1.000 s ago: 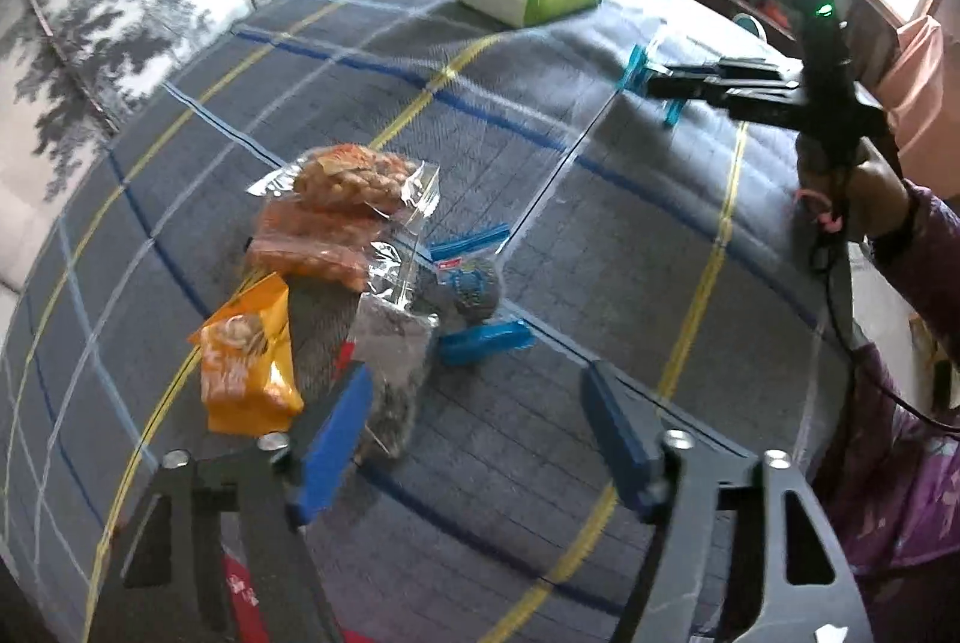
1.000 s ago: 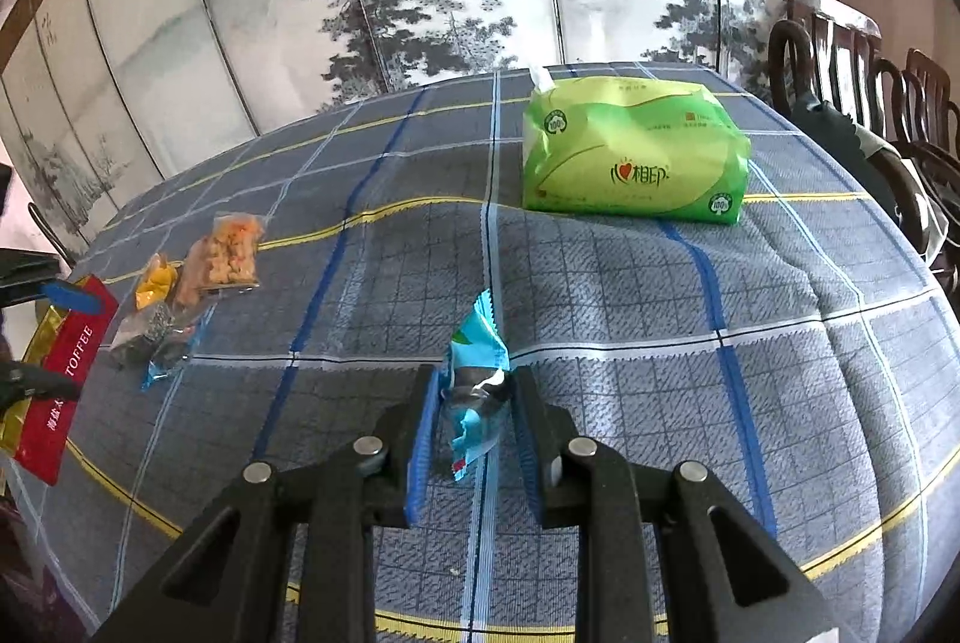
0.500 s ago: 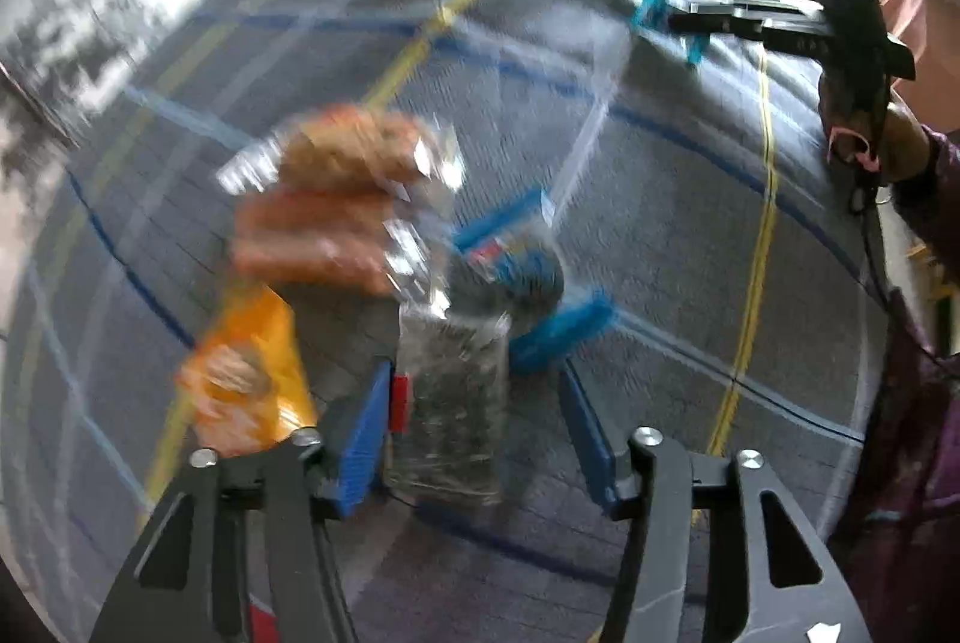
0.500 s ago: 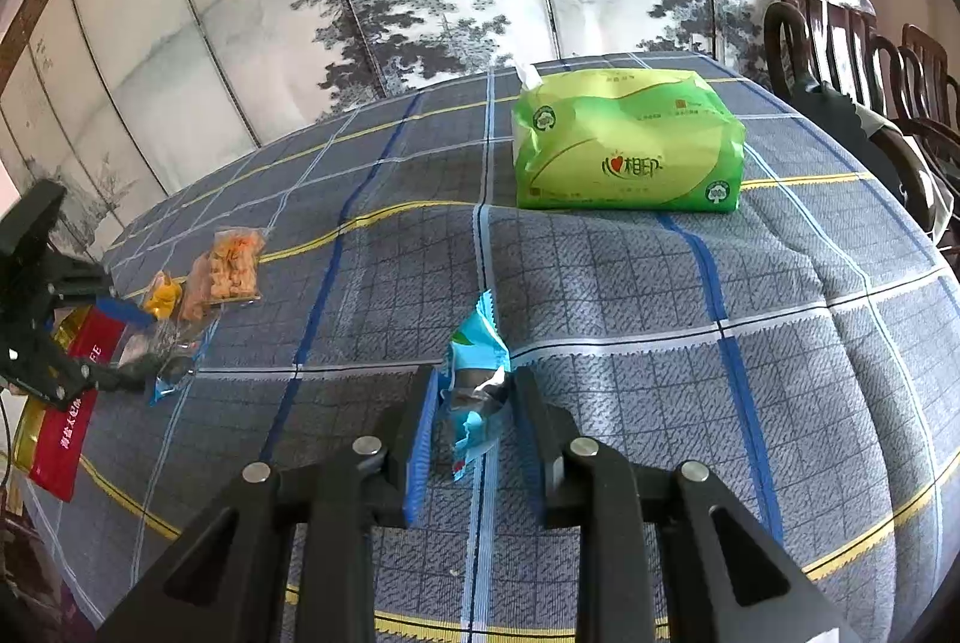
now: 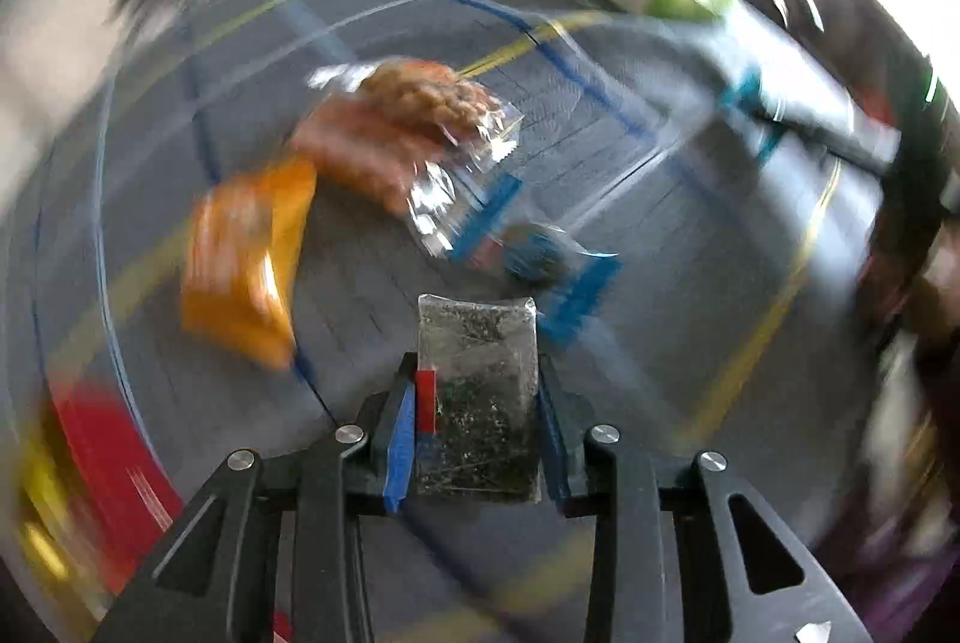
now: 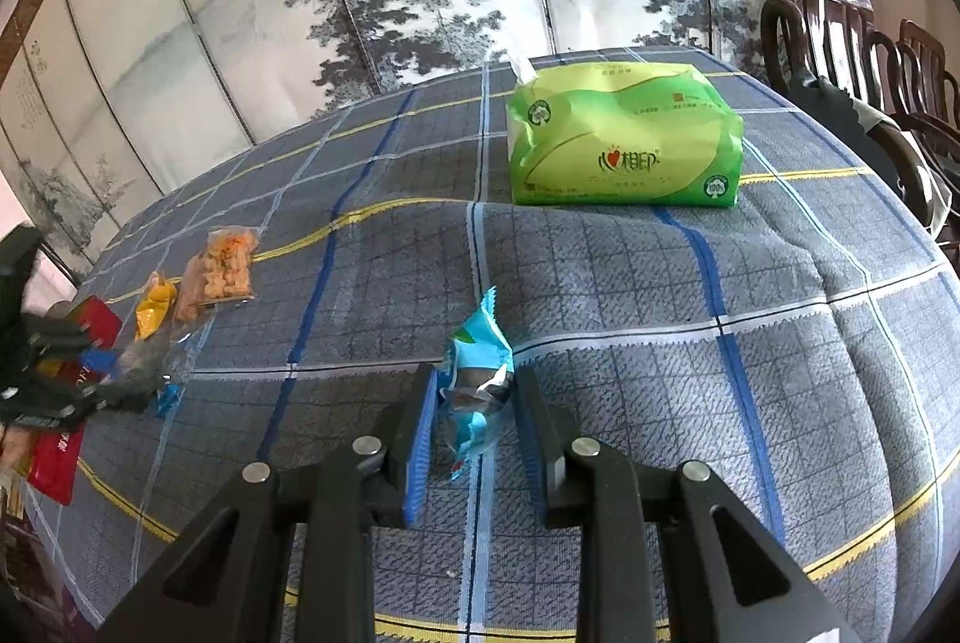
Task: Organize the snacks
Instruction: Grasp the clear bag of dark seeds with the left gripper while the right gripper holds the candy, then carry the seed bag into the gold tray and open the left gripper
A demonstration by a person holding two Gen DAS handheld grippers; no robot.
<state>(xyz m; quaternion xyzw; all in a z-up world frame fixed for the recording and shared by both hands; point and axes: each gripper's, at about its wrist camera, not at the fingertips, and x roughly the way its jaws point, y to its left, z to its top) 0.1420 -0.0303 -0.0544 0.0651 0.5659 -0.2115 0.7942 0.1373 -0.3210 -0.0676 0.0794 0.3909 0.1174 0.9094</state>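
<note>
Since the earlier frames the left gripper (image 5: 477,424) has dropped onto the snack cluster and rolled, and its jaws have just been closing around the clear packet of dark bits (image 5: 477,391), which now sits between the blue pads with both looking pressed to its sides. The left wrist view is badly smeared, so whether the packet has left the cloth cannot be told.

The right gripper (image 6: 474,415) is nearly closed, pinching the teal wrapper (image 6: 477,373), which stands up between its pads above the plaid cloth of the table (image 6: 660,343).

As a judgement, the sorting is under way but far from finished. A loose group already lies toward the table's left side: the orange packet (image 5: 246,259), the clear bag of puffed pieces (image 5: 420,102), a reddish bag (image 5: 360,156) partly under it, and a small blue-ended sweet (image 5: 534,259). A red toffee pack (image 6: 57,463) lies at the near left edge. Both held items have yet to be set down in a tidy place, and the group itself is overlapping, not yet lined up.

The green tissue pack (image 6: 624,144) sits well apart, toward the far right.
</note>
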